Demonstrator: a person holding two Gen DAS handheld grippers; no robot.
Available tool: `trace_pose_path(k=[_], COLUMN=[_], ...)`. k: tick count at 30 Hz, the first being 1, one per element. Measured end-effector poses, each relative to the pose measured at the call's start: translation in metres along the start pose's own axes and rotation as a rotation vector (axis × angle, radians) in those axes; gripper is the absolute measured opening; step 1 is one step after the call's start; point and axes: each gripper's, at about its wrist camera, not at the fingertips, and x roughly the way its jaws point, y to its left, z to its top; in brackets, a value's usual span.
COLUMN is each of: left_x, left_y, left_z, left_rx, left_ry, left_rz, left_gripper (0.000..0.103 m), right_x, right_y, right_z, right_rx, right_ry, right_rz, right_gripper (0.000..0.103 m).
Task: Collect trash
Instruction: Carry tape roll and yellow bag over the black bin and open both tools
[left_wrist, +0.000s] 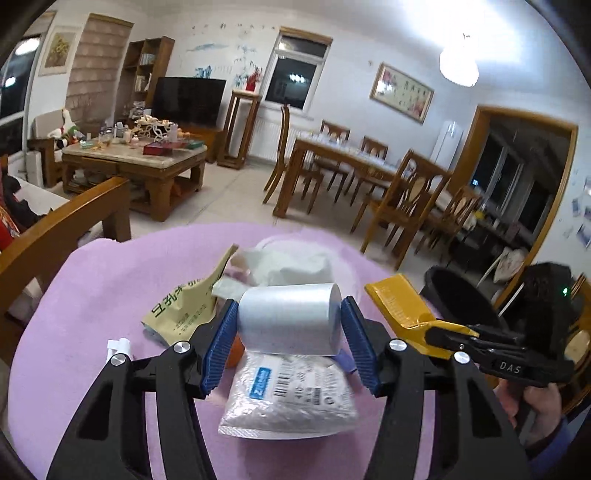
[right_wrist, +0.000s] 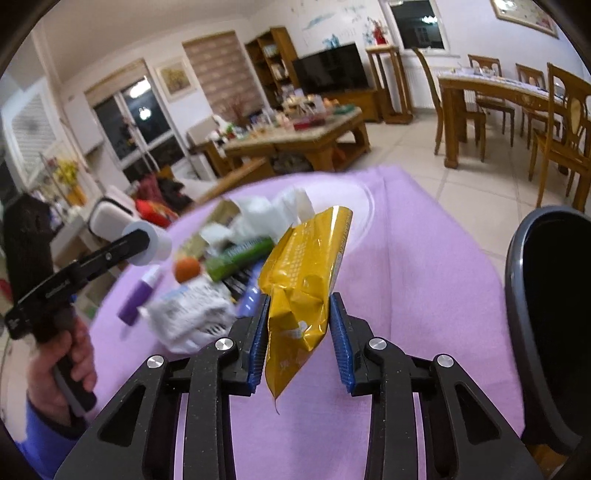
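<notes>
My left gripper (left_wrist: 290, 328) is shut on a white paper roll (left_wrist: 290, 317), held just above the trash pile on the purple cloth (left_wrist: 92, 295). The roll also shows in the right wrist view (right_wrist: 153, 242). My right gripper (right_wrist: 299, 332) holds a yellow foil wrapper (right_wrist: 306, 273) between its blue pads, lifted off the cloth; the wrapper also shows in the left wrist view (left_wrist: 402, 302). Under the roll lie a white plastic pouch (left_wrist: 291, 395), a beige torn packet (left_wrist: 184, 306) and crumpled tissues (left_wrist: 291, 262).
A black trash bin (right_wrist: 550, 314) stands at the table's right edge, also in the left wrist view (left_wrist: 458, 299). On the cloth lie a purple tube (right_wrist: 138, 295), an orange ball (right_wrist: 187, 269) and a green wrapper (right_wrist: 240, 254). Wooden chairs and tables stand behind.
</notes>
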Motion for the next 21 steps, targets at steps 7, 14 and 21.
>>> trace_pose_path(k=[7,14,21], left_x=[-0.022,-0.012,0.027], left_y=[-0.005,-0.055,-0.127], left_z=[0.021,0.033,0.038], left_rx=[-0.069,0.018,0.094], left_ry=[-0.049,-0.047,-0.010], left_rz=[-0.076,-0.101,-0.197], left_gripper=[0.057,0.057,0.057], right_x=[-0.049,-0.094,-0.147], right_y=[-0.016,-0.060,-0.117], right_z=[0.011,0.017,0.013], right_rx=[0.016,0.063,0.120], right_ry=[-0.096,-0.163,-0.237], right_rz=[0.034,0.020,-0.045], right_gripper=[0.032,0.032,0.032])
